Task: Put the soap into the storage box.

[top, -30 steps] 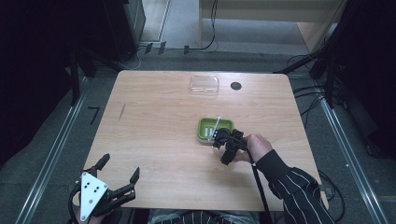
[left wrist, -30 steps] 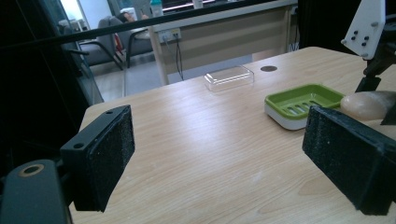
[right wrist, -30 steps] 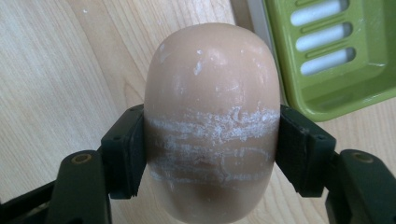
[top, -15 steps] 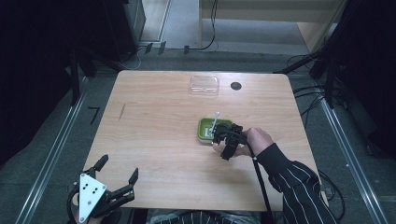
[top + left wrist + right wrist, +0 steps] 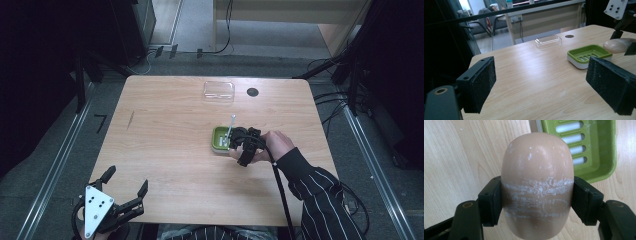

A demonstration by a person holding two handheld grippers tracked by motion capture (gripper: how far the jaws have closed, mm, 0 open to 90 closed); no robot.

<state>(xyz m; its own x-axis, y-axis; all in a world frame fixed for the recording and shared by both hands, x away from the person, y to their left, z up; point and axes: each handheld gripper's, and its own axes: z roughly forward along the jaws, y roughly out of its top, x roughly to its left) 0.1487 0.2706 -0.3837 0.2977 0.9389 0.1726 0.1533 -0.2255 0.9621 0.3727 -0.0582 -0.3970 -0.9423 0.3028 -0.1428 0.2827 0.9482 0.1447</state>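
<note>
Peach-coloured soap [image 5: 537, 185], scuffed with white flakes, sits clamped between the jaws of the right claw [image 5: 239, 144], which a striped-sleeved arm holds over the desk [image 5: 165, 145] just beside the green soap dish [image 5: 218, 139]. The right gripper view reveals the dish's slotted floor is bare and that the bar hangs clear of its rim. The left claw [image 5: 126, 192] rests at the desk's near left corner, jaws spread wide on nothing; its own view shows the clear lid [image 5: 548, 40] lying beyond the dish, near a dark hole [image 5: 569, 36].
</note>
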